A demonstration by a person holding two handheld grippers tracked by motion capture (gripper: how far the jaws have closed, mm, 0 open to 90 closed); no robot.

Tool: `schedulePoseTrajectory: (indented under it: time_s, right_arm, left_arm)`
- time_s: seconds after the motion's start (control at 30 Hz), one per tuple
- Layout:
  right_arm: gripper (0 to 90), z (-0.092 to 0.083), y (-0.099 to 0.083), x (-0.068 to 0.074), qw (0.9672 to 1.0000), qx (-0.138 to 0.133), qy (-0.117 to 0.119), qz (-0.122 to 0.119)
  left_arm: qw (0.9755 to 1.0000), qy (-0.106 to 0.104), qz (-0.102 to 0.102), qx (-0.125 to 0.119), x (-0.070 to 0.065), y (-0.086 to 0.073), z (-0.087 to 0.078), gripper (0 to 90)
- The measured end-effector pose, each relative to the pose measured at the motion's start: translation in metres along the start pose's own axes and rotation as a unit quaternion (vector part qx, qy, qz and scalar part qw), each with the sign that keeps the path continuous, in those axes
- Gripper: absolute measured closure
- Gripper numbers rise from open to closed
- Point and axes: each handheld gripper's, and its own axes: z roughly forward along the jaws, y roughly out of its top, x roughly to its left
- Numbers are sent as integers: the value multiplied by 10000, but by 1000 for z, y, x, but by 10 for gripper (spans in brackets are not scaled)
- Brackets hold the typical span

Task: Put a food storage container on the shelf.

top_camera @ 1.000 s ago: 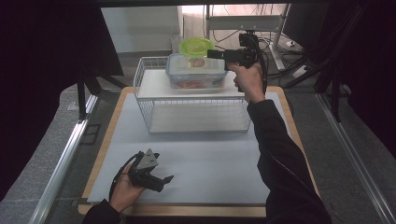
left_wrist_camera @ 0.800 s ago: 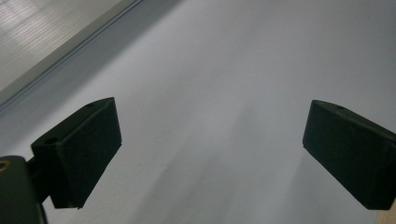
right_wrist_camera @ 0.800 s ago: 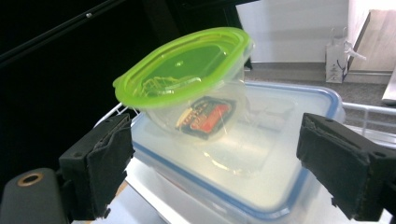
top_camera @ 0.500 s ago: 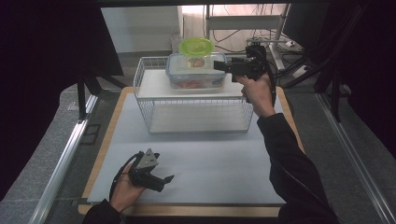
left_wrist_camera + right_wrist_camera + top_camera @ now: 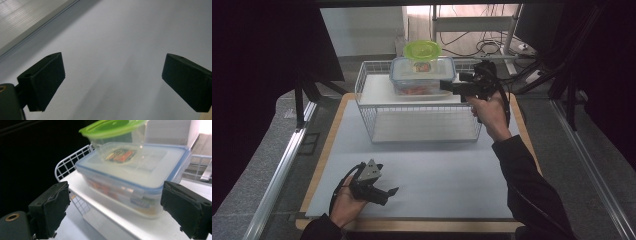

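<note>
High view, right gripper (image 5: 446, 86): upper centre-right of the frame, raised at the right end of the clear lidded box (image 5: 422, 76); its jaw tips look just beside the box wall, though contact is hard to judge from here.
High view, box: upper centre, standing on the white shelf board (image 5: 377, 90) on top of the wire basket rack (image 5: 422, 120).
High view, small tub (image 5: 422, 54): a clear tub with a green lid, sitting on the box's lid.
High view, left gripper (image 5: 384, 194): lower left of the frame, held low over the grey mat (image 5: 437, 175), well apart from the rack.
Left gripper view, jaws: the 2 black jaws stand wide apart at the lower left and right edges, with nothing between them.
Left gripper view, background: bare grey mat (image 5: 112, 50) between and beyond the jaws.
Right gripper view, jaws: spread wide at the lower left and lower right, holding nothing.
Right gripper view, box (image 5: 135, 180): centre of the frame, just beyond the jaws, blue-rimmed lid closed, coloured contents visible through the wall.
Right gripper view, tub (image 5: 112, 130): top centre, resting on the box's lid.
Right gripper view, rack (image 5: 72, 157): white wire edge at centre left, below the box.
</note>
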Motion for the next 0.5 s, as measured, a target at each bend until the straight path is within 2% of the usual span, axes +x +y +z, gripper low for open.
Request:
schedulePoseTrajectory:
  time_s: [0.23,0.5]
  right_arm:
    - [82,-1,-16,6,9997,115,48,-194]
    - [72,-1,-35,11,9993,223,177,-262]
  left_arm:
    - [10000,-7,-10,-12,0,0,0,44]
    - [10000,-28,-5,3,0,0,1,42]
